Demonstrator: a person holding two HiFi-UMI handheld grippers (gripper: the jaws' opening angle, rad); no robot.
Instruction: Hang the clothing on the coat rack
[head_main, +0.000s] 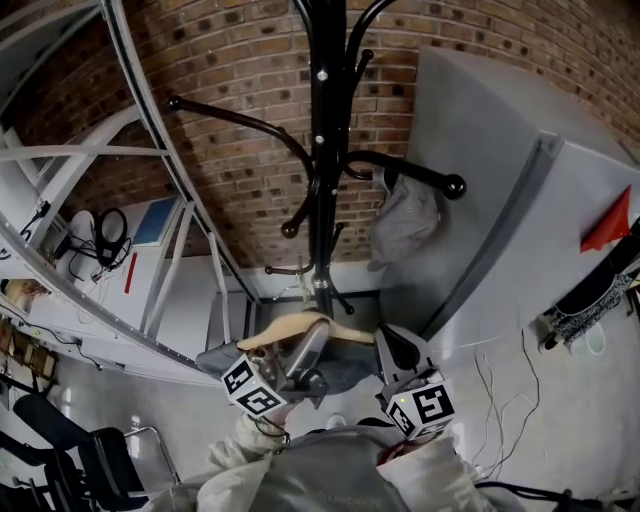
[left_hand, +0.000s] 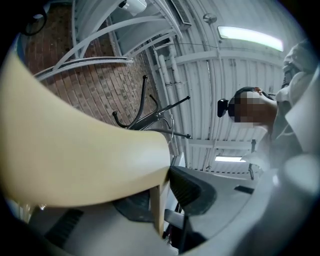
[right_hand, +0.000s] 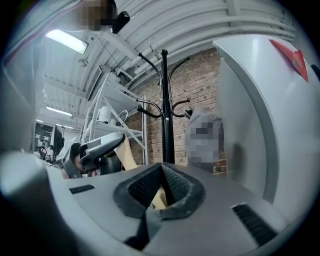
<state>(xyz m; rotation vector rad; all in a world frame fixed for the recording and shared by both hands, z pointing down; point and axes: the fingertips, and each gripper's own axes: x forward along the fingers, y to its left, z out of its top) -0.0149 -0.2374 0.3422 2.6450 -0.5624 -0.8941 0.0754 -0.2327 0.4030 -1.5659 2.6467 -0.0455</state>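
At the lower centre, your left gripper and right gripper each pinch the wooden hanger (grey clothing draped on it). Above, in the upper middle, stands the black coat rack. Another grey garment hangs from its right hook.

The coat rack is black, the brick wall red-brown, the hanger cream, the garment grey.

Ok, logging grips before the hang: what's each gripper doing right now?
Left gripper: closed on the cream wooden clothes hanger.
Right gripper: closed on the same hanger's other end.
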